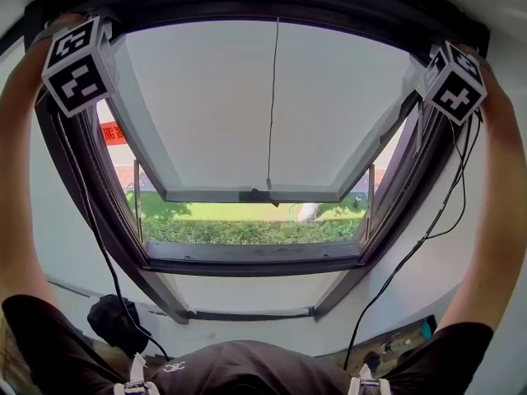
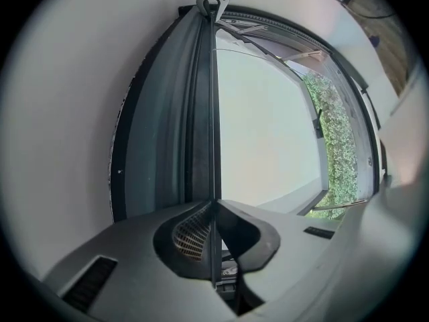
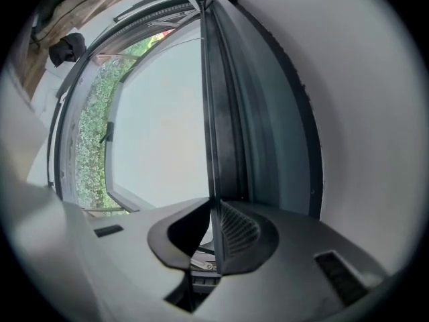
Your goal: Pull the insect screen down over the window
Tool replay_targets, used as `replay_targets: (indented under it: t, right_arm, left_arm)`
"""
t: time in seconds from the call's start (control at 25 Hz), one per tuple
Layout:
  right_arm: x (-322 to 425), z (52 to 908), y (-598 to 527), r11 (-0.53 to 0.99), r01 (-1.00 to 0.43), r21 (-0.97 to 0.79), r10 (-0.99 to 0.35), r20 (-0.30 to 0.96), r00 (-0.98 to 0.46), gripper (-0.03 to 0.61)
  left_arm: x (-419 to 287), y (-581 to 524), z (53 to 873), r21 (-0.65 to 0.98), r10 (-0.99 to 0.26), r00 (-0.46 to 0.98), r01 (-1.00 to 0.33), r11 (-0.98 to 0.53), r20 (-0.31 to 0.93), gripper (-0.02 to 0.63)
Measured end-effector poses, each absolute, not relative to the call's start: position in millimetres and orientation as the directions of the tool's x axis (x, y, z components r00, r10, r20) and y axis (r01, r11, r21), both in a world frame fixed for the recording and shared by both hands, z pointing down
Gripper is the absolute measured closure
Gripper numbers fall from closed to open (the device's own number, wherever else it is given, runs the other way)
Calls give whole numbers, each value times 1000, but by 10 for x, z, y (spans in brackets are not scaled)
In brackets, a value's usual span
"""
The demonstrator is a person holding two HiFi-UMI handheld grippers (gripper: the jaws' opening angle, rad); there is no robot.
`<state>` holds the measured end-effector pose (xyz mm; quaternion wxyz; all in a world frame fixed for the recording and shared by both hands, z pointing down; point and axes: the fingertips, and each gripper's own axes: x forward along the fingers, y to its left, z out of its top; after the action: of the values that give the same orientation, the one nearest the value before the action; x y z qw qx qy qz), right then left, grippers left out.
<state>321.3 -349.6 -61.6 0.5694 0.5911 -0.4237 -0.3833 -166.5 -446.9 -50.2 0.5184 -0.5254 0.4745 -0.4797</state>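
Note:
The insect screen's thin dark pull bar [image 2: 213, 113] [image 3: 208, 113] runs along the top of the window frame [image 1: 272, 5]. Both of my arms reach up to it. My left gripper [image 2: 214, 203] is shut on the bar's left end, with its marker cube [image 1: 78, 64] at the upper left of the head view. At the opposite end my right gripper [image 3: 212, 203] is shut on the same bar, under its cube [image 1: 454, 85]. Each gripper view shows the other gripper far along the bar. The screen's mesh is not visible below the bar.
The window sash [image 1: 255, 194] stands swung outward, its pale pane [image 1: 206, 105] tilted up. A thin black cord [image 1: 273, 97] hangs down the middle. Grass and a hedge [image 1: 247, 229] lie outside. Black cables [image 1: 428, 237] trail down the white wall on both sides.

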Motion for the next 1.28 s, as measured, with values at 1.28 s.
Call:
replay_targets:
  t: [1.28]
  right_arm:
    - [3178, 2, -3529, 299, -73, 951, -883, 305, 357, 560]
  left_arm:
    - [-1631, -4440, 96, -982, -978, 103, 78, -171, 179, 587]
